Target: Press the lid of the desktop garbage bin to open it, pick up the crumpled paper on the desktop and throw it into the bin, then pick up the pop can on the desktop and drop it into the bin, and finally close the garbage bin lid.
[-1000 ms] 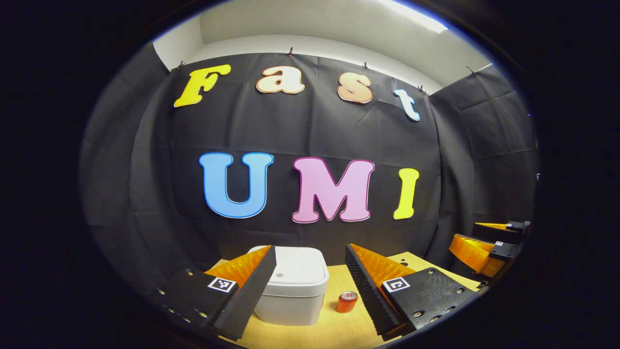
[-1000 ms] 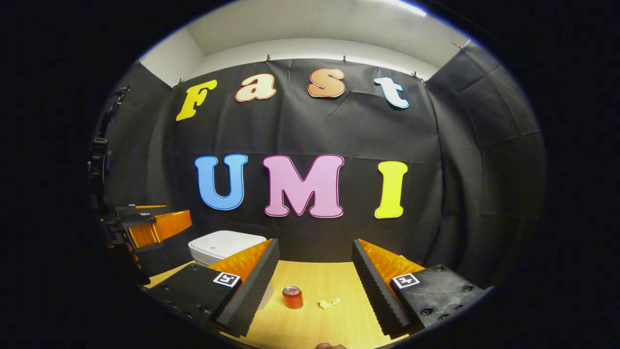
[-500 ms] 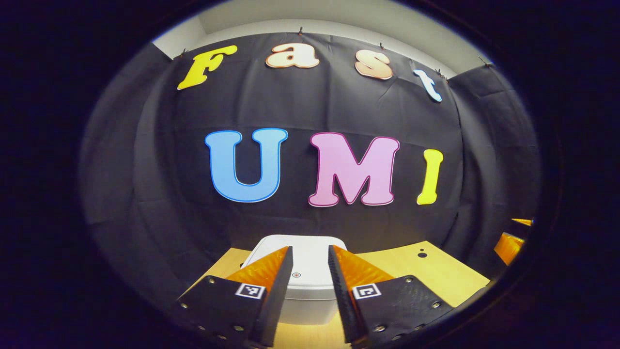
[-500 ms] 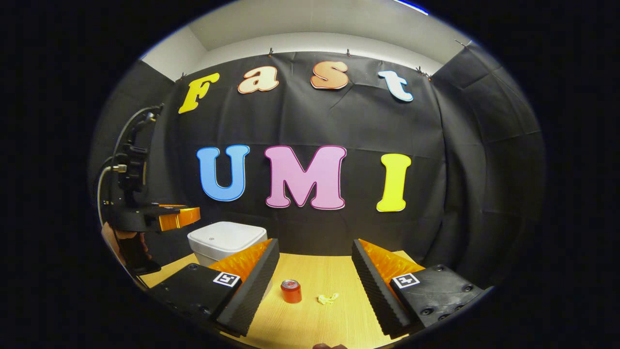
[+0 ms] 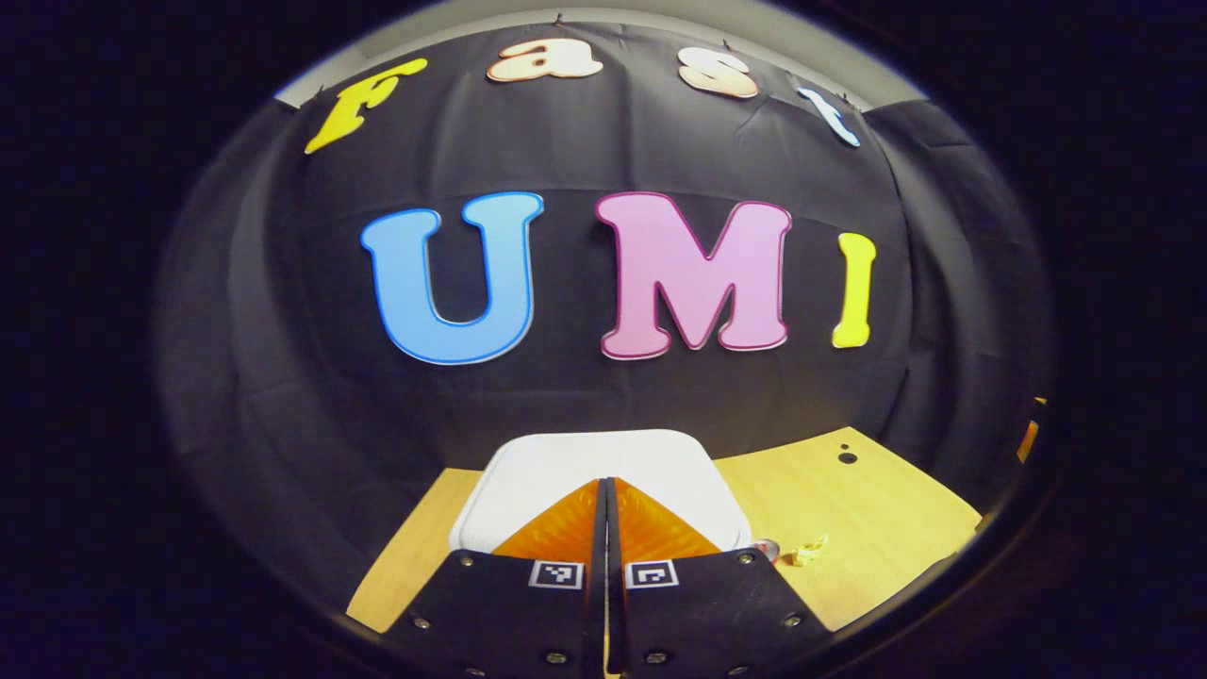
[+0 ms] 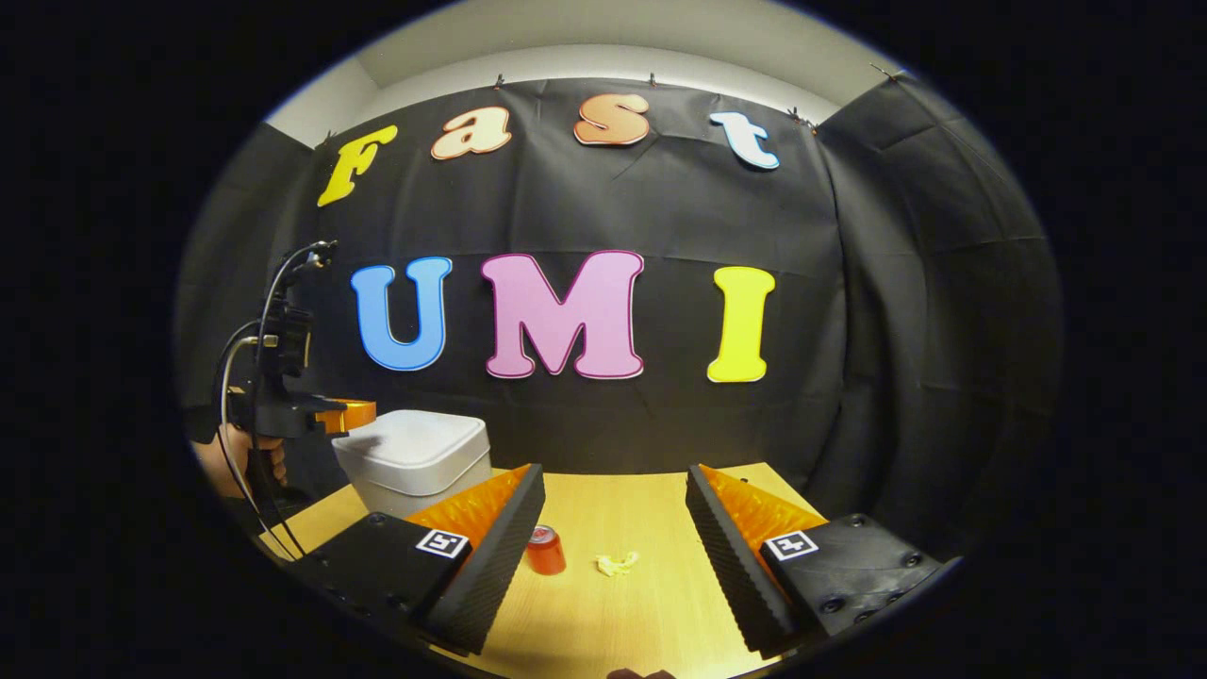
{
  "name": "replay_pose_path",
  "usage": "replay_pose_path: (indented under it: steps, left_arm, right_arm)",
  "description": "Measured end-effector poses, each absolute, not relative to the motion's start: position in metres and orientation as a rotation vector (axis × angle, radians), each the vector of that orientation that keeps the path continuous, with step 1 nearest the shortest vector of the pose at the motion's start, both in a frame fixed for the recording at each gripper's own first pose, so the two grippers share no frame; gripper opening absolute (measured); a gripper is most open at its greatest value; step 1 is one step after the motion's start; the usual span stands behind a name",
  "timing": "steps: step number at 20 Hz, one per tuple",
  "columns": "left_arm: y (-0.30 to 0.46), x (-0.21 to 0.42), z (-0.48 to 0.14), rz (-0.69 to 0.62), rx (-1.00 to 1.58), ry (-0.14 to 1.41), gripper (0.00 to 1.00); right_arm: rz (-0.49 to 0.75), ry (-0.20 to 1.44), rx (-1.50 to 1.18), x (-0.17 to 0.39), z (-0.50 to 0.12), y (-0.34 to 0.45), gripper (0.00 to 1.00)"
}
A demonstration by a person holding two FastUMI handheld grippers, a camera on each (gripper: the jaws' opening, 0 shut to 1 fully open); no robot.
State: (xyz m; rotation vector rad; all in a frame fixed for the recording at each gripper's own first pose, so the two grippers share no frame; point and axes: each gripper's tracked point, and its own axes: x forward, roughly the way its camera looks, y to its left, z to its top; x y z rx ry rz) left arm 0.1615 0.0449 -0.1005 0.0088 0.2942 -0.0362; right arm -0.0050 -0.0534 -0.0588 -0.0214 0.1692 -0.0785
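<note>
While one garbage bin [image 5: 603, 457], lid down, one pop can [image 6: 545, 551] and one crumpled paper [image 6: 617, 564] stand on the desktop [image 6: 651, 509], the left gripper [image 5: 604, 483] is clenched empty over the lid; the right gripper [image 6: 613, 481] is held released.
</note>
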Motion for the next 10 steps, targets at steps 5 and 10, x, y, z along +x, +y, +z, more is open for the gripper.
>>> replay_pose_path:
  steps: [5,10]
  left_arm:
    - [0.049,0.165,-0.124,-0.021,-0.017,0.363,0.01]
    - [0.06,0.164,-0.13,0.0,-0.029,0.379,0.01]
  right_arm:
    - [-0.102,0.183,-0.011,-0.002,-0.063,-0.063,0.98]
    - [-0.098,0.178,-0.024,-0.001,-0.062,-0.059,0.98]
